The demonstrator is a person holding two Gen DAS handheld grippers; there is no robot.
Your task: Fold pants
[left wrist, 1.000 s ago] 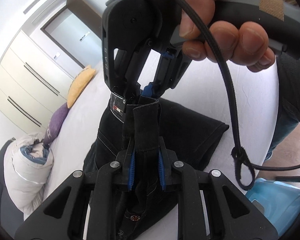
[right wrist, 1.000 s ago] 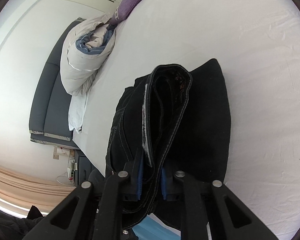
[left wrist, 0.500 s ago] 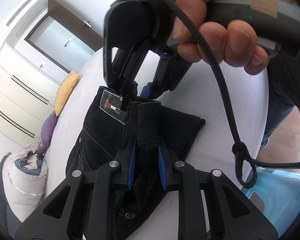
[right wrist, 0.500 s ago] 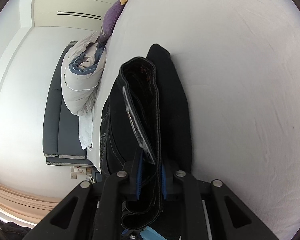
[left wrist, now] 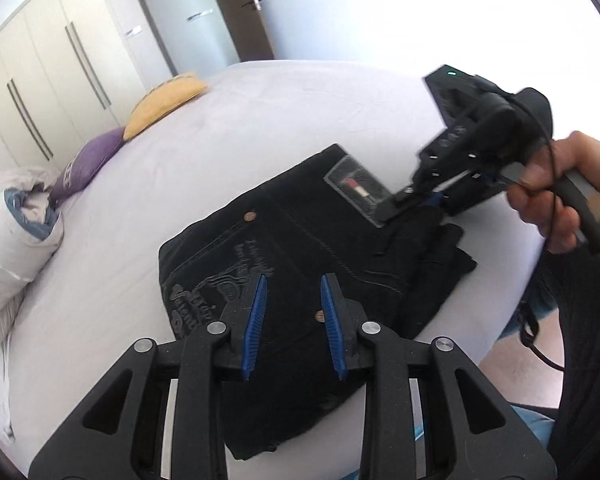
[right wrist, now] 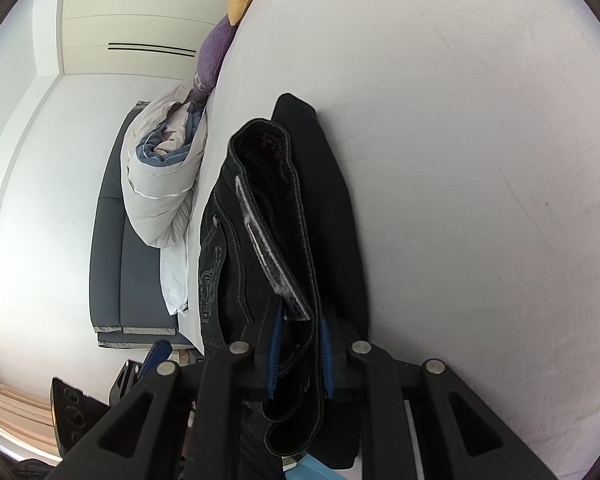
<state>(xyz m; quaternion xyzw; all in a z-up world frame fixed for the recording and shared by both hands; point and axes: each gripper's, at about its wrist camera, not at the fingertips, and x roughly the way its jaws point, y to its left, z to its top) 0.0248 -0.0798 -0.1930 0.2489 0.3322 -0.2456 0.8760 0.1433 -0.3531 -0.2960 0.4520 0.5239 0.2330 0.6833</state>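
Black pants (left wrist: 300, 240) lie folded into a compact stack on the white bed (left wrist: 260, 120), waistband label up. My left gripper (left wrist: 293, 292) is open and empty, hovering just above the near part of the stack. My right gripper (left wrist: 428, 204) is at the stack's right corner, by the label. In the right wrist view my right gripper (right wrist: 299, 320) is shut on the pants (right wrist: 268, 208), with the waistband layers pinched between the blue pads.
A yellow pillow (left wrist: 168, 100), a purple pillow (left wrist: 88, 160) and a rolled white duvet (left wrist: 12, 240) lie along the bed's left side. Wardrobe doors (left wrist: 40, 80) and a door stand behind. The bed's edge is at the right, near the person's legs.
My left gripper has let go of the pants, opened and pulled back above them. The pants have come down flat onto the bed. My right gripper still holds the waistband.
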